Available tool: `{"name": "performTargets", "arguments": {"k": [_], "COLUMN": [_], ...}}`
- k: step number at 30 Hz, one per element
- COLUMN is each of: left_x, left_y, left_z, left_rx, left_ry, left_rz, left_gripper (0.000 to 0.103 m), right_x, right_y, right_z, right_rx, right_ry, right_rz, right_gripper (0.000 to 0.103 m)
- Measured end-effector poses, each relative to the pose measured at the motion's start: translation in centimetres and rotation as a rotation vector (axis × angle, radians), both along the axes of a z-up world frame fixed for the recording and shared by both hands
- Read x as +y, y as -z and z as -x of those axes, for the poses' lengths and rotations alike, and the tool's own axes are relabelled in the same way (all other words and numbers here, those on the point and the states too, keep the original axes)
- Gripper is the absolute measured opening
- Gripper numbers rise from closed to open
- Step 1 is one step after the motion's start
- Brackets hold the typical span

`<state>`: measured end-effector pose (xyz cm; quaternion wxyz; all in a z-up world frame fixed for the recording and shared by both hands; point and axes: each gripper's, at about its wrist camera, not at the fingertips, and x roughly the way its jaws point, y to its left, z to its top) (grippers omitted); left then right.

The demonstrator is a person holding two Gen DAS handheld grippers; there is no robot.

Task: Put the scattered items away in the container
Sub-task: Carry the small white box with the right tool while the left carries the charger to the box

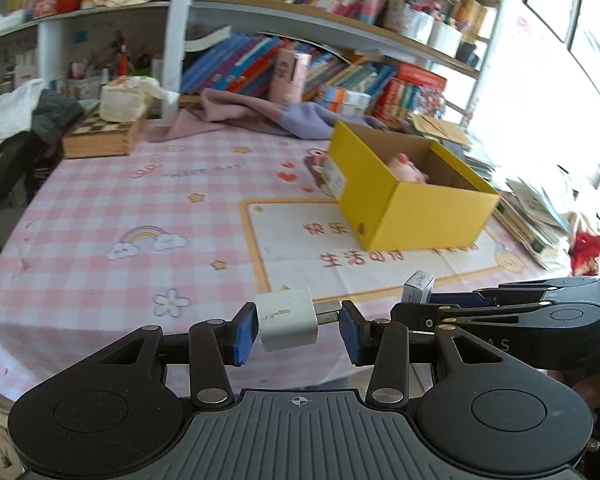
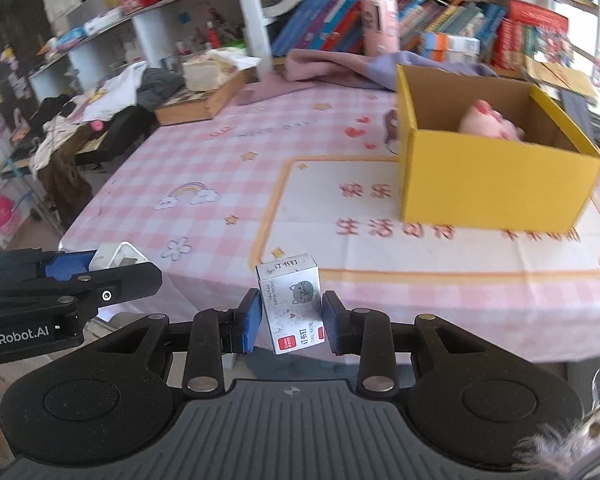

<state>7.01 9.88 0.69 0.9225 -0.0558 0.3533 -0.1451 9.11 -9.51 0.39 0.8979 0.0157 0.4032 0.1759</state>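
My left tool [image 1: 299, 330] grips a white charger [image 1: 287, 319], one pad on its body, the other on its prongs, above the near edge of the pink checked surface [image 1: 100, 208]. To the right, the other tool [image 1: 420, 308] holds a small box [image 1: 419, 286]. Farther right sits the yellow box [image 1: 404, 200] with a pink toy [image 1: 408, 168] inside.

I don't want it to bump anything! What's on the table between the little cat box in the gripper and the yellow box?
Nothing: only bare tablecloth lies between the staple box and the yellow box, shown in the right wrist view.
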Motion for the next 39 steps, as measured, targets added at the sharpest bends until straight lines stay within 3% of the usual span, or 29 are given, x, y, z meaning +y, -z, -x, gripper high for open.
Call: {"name": "performTargets", "arguments": {"k": [23, 32, 39], "left_x": [-9.9, -13.2, -14.6], "left_y": [0.8, 0.8, 0.2], "left_z": [-2.2, -4.2, -6.5], "left_rx": [0.019, 0.019, -0.025], "left_ry": [0.313, 0.371, 0.368], "left_rz": [0.042, 0.035, 0.012], "left_gripper": [0.042, 0.042, 0.042], "right_x": [-9.7, -12.6, -14.0], "right_y": [0.5, 0.5, 0.0], "right_z": [3.9, 2.6, -0.2], "right_rx": [0.045, 0.049, 0.008], "right_ry": [0.320, 0.371, 0.358], "right_rz": [0.061, 0.060, 0.042], "right_gripper": [0.031, 0.031, 0.031]}}
